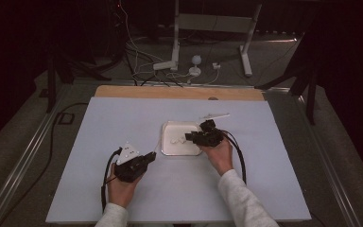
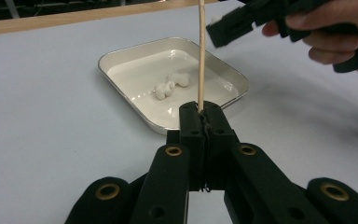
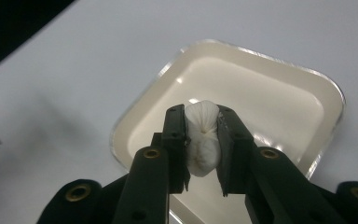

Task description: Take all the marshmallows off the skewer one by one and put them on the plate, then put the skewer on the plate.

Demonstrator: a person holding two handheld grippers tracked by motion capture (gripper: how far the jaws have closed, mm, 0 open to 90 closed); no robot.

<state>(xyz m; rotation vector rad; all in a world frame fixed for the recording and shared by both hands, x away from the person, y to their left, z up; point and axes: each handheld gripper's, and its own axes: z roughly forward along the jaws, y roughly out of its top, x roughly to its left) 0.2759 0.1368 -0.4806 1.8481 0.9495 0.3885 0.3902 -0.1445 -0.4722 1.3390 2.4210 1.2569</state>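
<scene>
Two hand-held grippers, black all over. Left gripper (image 1: 152,154): grey three-cornered plate (image 1: 127,153) on top, small dark holes in it; black cable (image 1: 106,175) looping back past wrist. Right gripper (image 1: 187,137): chunky black body, two black cables (image 1: 238,153) running back along forearm. Close up, jaws matte black, blocky square tips on angled link arms; brass-ringed holes at link joints, plain dark screw holes lower down, rounded black knuckles at base. Sleeves (image 1: 243,201) light grey, long, ending at wrists. Hands bare, no gloves.
</scene>
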